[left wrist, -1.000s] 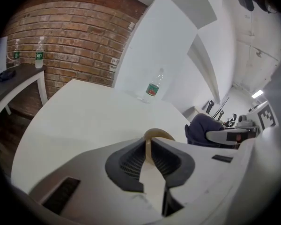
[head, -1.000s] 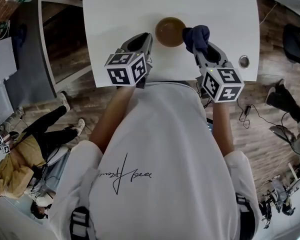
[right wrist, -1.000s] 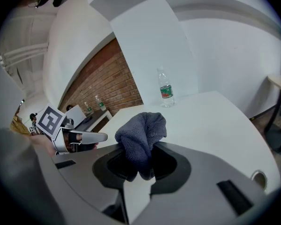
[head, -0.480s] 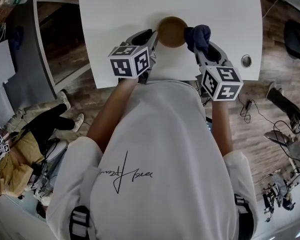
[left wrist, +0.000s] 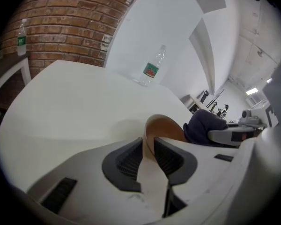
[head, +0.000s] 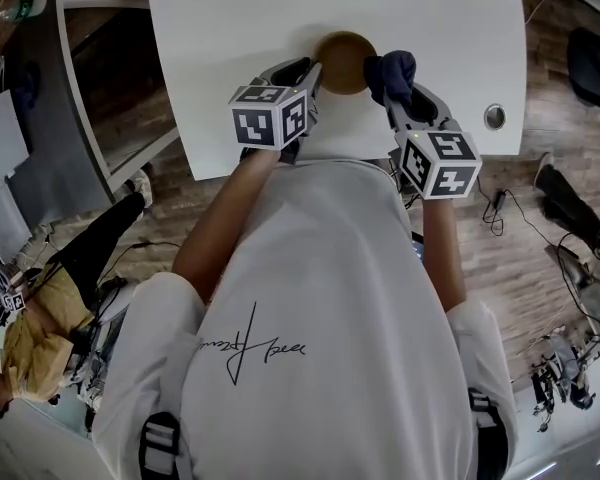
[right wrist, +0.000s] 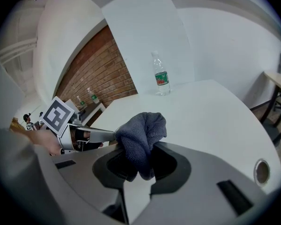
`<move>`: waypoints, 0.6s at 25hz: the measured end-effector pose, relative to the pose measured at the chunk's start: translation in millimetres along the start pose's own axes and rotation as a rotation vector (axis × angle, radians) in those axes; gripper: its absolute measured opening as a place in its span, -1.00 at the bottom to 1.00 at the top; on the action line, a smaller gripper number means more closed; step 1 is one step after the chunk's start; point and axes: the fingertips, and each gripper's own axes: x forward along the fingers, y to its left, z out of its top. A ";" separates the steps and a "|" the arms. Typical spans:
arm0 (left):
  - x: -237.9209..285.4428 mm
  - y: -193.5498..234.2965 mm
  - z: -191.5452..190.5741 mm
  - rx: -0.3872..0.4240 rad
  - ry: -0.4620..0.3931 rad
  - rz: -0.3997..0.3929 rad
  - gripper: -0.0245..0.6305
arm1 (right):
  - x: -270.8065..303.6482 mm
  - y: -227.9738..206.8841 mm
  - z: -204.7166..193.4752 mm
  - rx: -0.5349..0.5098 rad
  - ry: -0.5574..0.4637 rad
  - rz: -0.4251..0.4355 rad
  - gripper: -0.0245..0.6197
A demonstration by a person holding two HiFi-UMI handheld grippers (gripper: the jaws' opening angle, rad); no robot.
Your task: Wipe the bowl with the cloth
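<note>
Left gripper (head: 307,74): your jaws are closed down to a narrow gap on the near-left rim of the bowl (head: 345,61). The left gripper view confirms it, with the thin wall pinched between both ribbed pads (left wrist: 126,161).

Right gripper (head: 398,106): jaws are clamped on the cloth (head: 391,72). It's a dark blue-grey knit, bunched up. One wad bulges out past the jaw tips and a tail hangs down between them.

Bowl is round, plain tan-brown and wood-like, with a thin wall and a matte, bare inside. From the left gripper you see the rim nearly edge-on and the inner curve beyond it.

Position: bowl sits between your two grippers, close to the near edge of the white table (head: 230,38), roughly mid-width. Cloth wad is at the bowl's right rim. Touching or just beside, I can't tell. I also can't tell if the bowl's base is on the table or lifted off it.

Past the bowl the tabletop is bare up to a clear water bottle (left wrist: 151,69) with a green label, upright at the far edge.
</note>
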 end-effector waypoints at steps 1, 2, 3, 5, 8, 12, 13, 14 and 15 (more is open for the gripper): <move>1.2 -0.6 1.1 -0.001 0.000 -0.003 -0.66 | 0.1 -0.1 -0.5 -0.001 0.002 -0.002 -0.70; 2.2 -1.3 2.7 -0.001 0.000 -0.005 -0.66 | -0.1 -0.6 -0.8 -0.003 0.003 -0.004 -0.70; 2.9 -2.0 3.8 -0.001 0.000 -0.008 -0.66 | -0.4 -1.2 -1.2 -0.004 0.006 -0.007 -0.70; 4.0 -3.3 3.8 -0.004 0.006 -0.016 -0.66 | -1.0 -2.3 -2.8 -0.005 0.011 -0.010 -0.70; 4.7 -4.4 2.2 -0.009 0.013 -0.025 -0.66 | -0.4 -2.7 -6.6 -0.005 0.020 -0.008 -0.70; 6.7 -4.3 0.6 -0.012 0.013 -0.038 -0.80 | 5.0 -3.6 -13.4 -0.001 0.036 -0.011 -0.70; 7.2 -3.8 0.4 -0.014 0.014 -0.040 -0.81 | 6.5 -2.9 -14.6 -0.002 0.040 -0.009 -0.70; 7.6 -3.3 0.4 -0.016 0.014 -0.040 -0.83 | 7.8 -1.8 -15.6 -0.005 0.044 -0.005 -0.70; 7.6 -2.7 0.5 -0.018 0.014 -0.039 -0.83 | 8.8 -0.5 -16.3 -0.008 0.047 0.000 -0.70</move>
